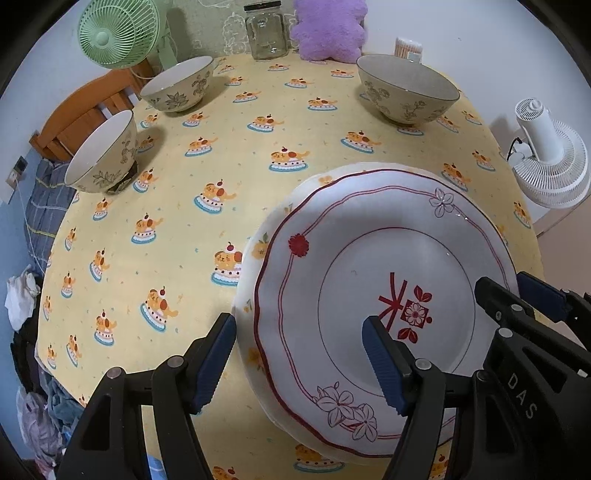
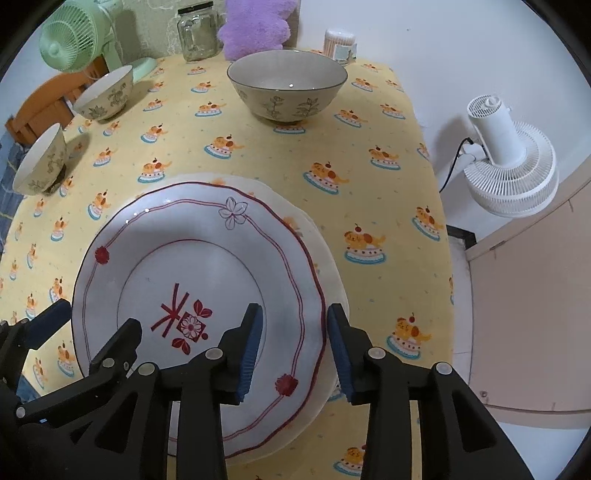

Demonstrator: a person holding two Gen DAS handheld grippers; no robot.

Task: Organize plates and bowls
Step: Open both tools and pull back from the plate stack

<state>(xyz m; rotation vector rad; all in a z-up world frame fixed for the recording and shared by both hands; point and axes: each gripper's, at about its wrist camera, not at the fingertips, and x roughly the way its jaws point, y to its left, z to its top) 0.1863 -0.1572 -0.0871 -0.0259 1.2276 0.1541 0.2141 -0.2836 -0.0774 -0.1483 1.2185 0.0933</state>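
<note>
Plate stack: A red-patterned plate [image 1: 388, 280] is set on a cream plate [image 1: 247, 288] at the near part of the table [image 1: 184, 229]; the upper one is offset, so the lower rim shows on one side.
Reason for placement: The plates are judged to be already gathered into one pile, leaving the bowls to be sorted.
Bowls: Three floral bowls are stood apart on the far half: the left near bowl [image 1: 103, 155], the left far bowl [image 1: 177, 85] and the right bowl [image 1: 406, 88]. None is nested yet.
Left claw [image 1: 299, 362]: The jaws are held moderately wide, straddling the left rim of the stack. No pad is seen pressing on it; nothing is gripped.
Right claw [image 2: 295, 350]: A narrower gap is shown, with the right rim of the stack between the jaws. The pads appear clear of the rim, though contact at the outer pad cannot be excluded from this angle.
Step in hand: A release of the stacked plate is judged likely.
Background: A green fan [image 1: 118, 33] and a glass jar [image 1: 266, 33] are kept at the far edge.
</note>
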